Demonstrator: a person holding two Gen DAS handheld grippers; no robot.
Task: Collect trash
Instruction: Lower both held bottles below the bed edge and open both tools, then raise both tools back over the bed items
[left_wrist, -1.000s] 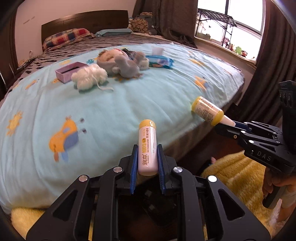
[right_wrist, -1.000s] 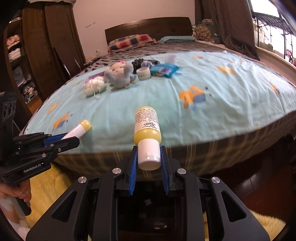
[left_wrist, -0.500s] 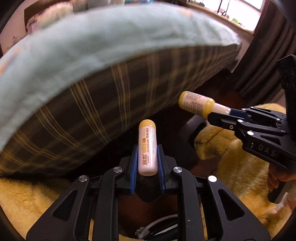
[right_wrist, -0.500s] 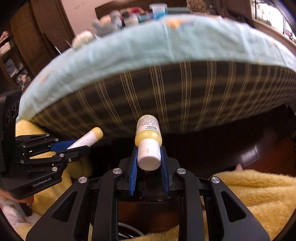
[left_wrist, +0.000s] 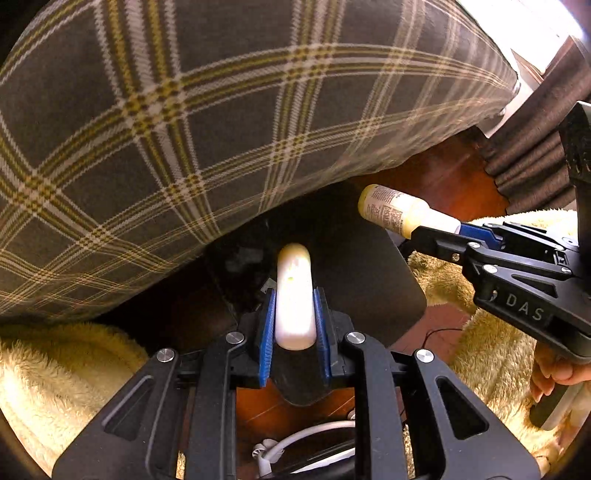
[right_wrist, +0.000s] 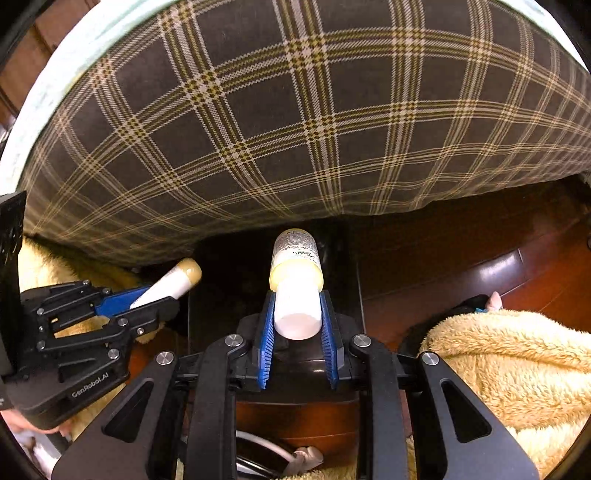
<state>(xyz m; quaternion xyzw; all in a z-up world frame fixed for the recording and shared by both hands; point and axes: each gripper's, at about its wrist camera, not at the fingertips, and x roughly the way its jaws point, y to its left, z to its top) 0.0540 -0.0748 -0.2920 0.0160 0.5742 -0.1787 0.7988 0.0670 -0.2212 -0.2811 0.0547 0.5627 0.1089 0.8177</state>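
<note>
The left gripper pinches a white tube between its blue fingers, nose toward the dark bin at twelve o'clock, likely to drop it in. At two o'clock the right gripper clamps a yellow bottle by its white cap, aimed at the same bin below the plaid bed side. The bin's mouth and contents are too dark to make out.

The white tube is washed out by glare, its print unreadable. The label on the yellow bottle is too small to read. The dark bin sits mostly hidden; its inside is too dark to make out.
</note>
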